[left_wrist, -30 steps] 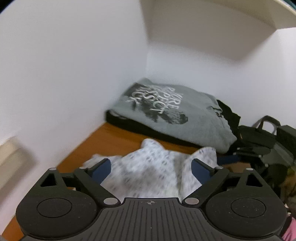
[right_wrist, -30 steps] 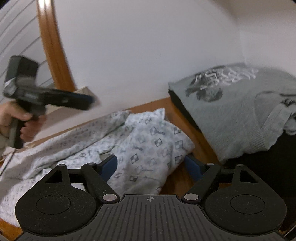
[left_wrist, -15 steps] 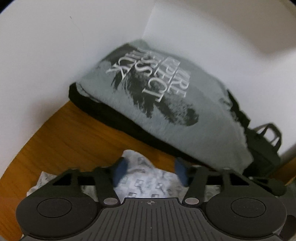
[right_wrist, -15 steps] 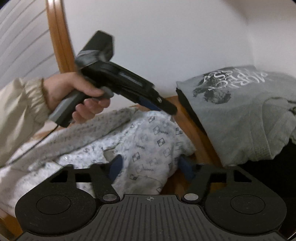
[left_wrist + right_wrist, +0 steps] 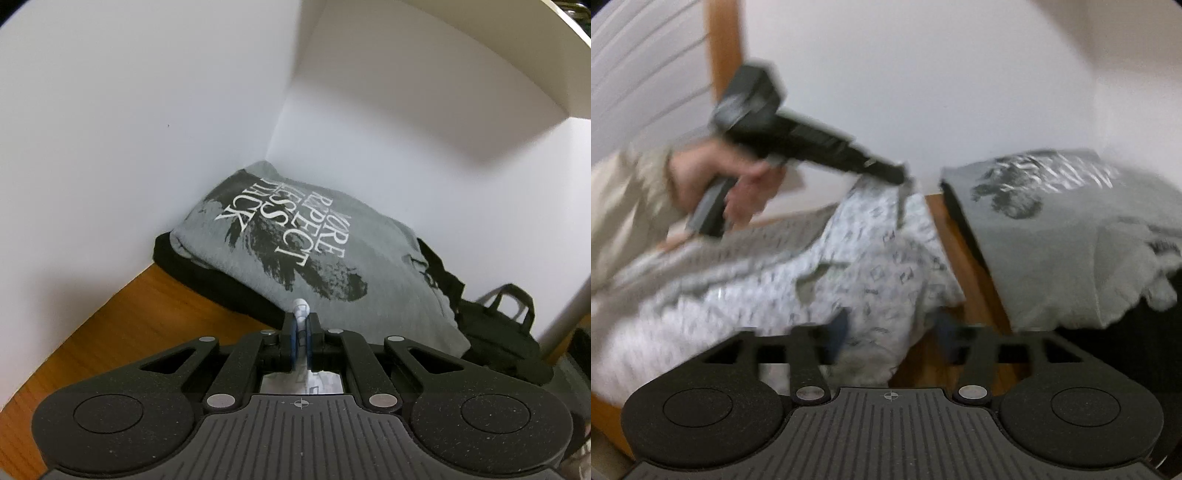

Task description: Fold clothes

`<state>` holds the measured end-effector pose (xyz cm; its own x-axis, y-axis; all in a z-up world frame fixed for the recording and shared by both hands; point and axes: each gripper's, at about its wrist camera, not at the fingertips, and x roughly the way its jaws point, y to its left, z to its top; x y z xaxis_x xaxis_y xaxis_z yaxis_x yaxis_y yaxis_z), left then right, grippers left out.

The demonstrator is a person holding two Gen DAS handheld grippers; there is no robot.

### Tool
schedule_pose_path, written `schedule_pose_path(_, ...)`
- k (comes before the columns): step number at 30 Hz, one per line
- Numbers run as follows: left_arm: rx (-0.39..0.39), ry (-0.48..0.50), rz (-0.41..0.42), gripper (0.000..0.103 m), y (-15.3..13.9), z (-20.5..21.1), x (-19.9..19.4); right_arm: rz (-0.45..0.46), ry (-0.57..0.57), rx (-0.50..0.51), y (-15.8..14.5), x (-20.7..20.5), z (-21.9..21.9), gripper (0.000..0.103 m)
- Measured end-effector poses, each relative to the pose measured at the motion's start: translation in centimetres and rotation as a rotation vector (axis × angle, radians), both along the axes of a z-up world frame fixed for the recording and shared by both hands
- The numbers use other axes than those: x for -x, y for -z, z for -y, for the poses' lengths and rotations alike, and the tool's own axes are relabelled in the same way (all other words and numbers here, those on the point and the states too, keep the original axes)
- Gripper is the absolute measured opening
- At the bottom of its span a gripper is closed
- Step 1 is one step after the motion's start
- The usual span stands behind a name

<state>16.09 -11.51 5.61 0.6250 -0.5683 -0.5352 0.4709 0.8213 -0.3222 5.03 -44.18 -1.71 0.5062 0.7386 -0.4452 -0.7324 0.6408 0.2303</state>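
A white garment with a small square pattern [image 5: 879, 258] lies crumpled on the wooden table [image 5: 960, 251]. My left gripper [image 5: 301, 328] is shut on a pinch of its edge, and a tip of the fabric [image 5: 300, 306] sticks out above the blue pads. In the right wrist view the left gripper [image 5: 901, 177], held in a hand [image 5: 738, 184], grips the garment's far edge. My right gripper [image 5: 892, 332] hovers low over the near corner of the cloth. Its jaws are opening, with fabric between the fingers and the pads not pressing on it.
A folded grey T-shirt with a white print [image 5: 314, 251] lies on a black garment [image 5: 207, 273] in the corner of two white walls. A black bag [image 5: 498, 332] sits to its right. A beige sleeve [image 5: 628, 206] is at the left.
My left gripper came in from the left, closed on the patterned garment's far edge and raised it a little. My right gripper's jaws narrowed, then widened again, staying in place.
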Motion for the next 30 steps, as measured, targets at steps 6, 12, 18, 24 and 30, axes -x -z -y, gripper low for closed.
schedule_pose_path(6,-0.004,0.013,-0.003,0.005,0.5,1.1,0.4,-0.219,0.054,-0.141,0.8,-3.7,0.1,0.070)
schedule_pose_path(12,-0.027,-0.023,-0.021,0.016,0.8,1.5,1.2,-0.281,0.137,-0.287,0.9,-5.1,2.1,0.023)
schedule_pose_path(18,-0.059,-0.026,-0.028,0.055,-0.1,3.0,3.5,-0.222,0.158,-0.258,0.3,-2.5,4.0,0.037)
schedule_pose_path(24,-0.092,0.087,-0.010,0.066,-0.7,7.7,4.4,-0.182,0.099,-0.156,1.4,0.7,4.0,0.041)
schedule_pose_path(30,-0.148,0.176,-0.002,0.068,0.3,11.2,5.4,-0.162,0.049,-0.127,2.4,1.6,2.2,0.042)
